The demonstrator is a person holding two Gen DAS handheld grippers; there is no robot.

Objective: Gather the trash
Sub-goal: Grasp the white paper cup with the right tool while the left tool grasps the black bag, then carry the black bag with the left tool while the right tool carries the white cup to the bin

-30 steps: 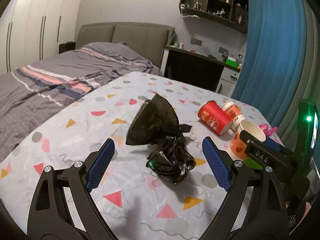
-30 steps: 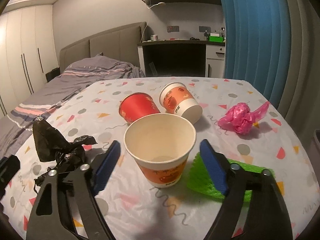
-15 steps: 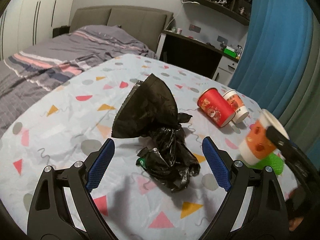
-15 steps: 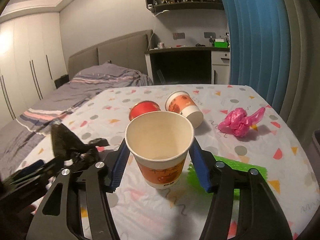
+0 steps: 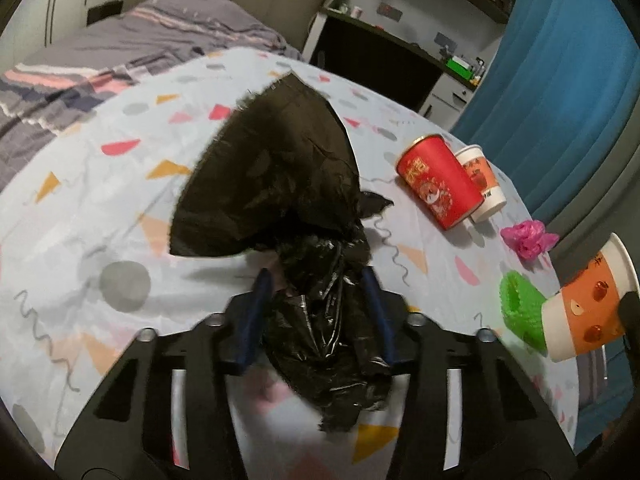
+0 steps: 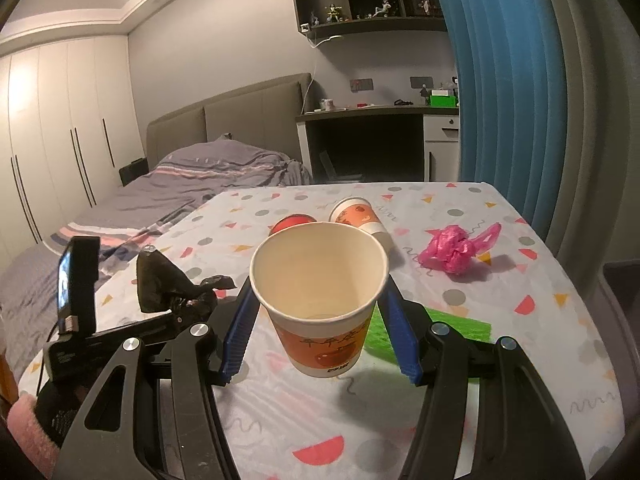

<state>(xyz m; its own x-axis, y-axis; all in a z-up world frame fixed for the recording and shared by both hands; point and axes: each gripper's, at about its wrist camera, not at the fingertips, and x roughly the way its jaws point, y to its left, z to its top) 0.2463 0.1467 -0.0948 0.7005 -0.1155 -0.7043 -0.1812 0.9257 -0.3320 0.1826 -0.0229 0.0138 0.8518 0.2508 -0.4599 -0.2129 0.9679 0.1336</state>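
My left gripper (image 5: 316, 316) is closing on the crumpled black bag (image 5: 280, 200), now bunched between blue pads that flanked it wide a second ago; that should be my collection bag. At two o'clock lie the red cup (image 5: 438, 182) and its white neighbour (image 5: 482, 182), with the pink wad (image 5: 526, 238) at three. My right gripper (image 6: 320, 320), clamped on the paper cup (image 6: 320, 300), has lifted it clear of the tablecloth (image 6: 520, 400).

Bare tablecloth (image 5: 120, 216) left of black bag (image 5: 276, 184); cups (image 5: 440, 180) crowding the right.
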